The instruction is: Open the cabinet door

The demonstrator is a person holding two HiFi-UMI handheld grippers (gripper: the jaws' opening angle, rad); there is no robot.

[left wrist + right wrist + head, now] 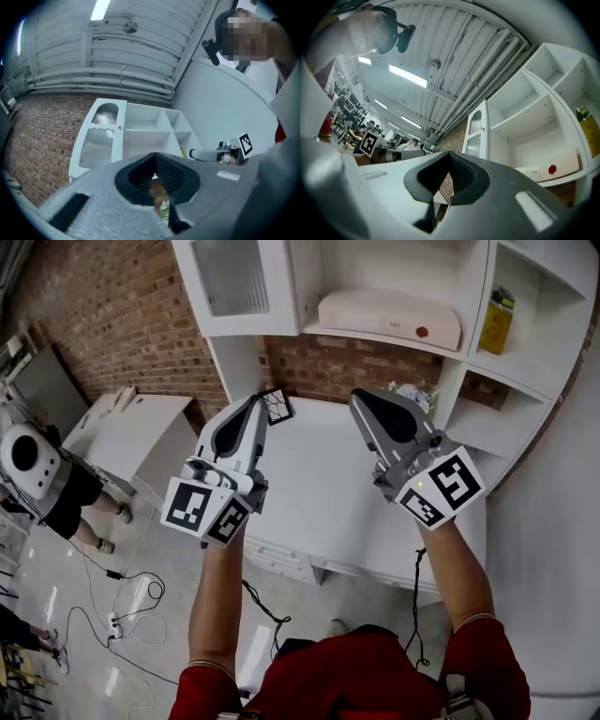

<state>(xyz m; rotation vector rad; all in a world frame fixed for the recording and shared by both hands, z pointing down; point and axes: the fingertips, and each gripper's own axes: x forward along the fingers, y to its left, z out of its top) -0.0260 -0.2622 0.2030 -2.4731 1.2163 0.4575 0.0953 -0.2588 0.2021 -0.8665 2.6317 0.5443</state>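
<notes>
The white cabinet's door [234, 282], with a ribbed glass panel, stands swung open to the left of the shelves. It also shows in the left gripper view [101, 140] and the right gripper view [476, 131]. My left gripper [253, 407] is shut and holds nothing [157, 176]. It hangs over the white counter [319, 493], below the door and apart from it. My right gripper [362, 401] is beside it, jaws together and empty [449, 176]. Both point up toward the cabinet and touch nothing.
On the lower shelf lies a white box [389, 320] with a red dot. A yellow item [497, 322] stands in the right compartment. A small gridded frame [277, 406] and flowers [412, 393] sit on the counter. A person [66, 493] and floor cables [122, 606] are at the left.
</notes>
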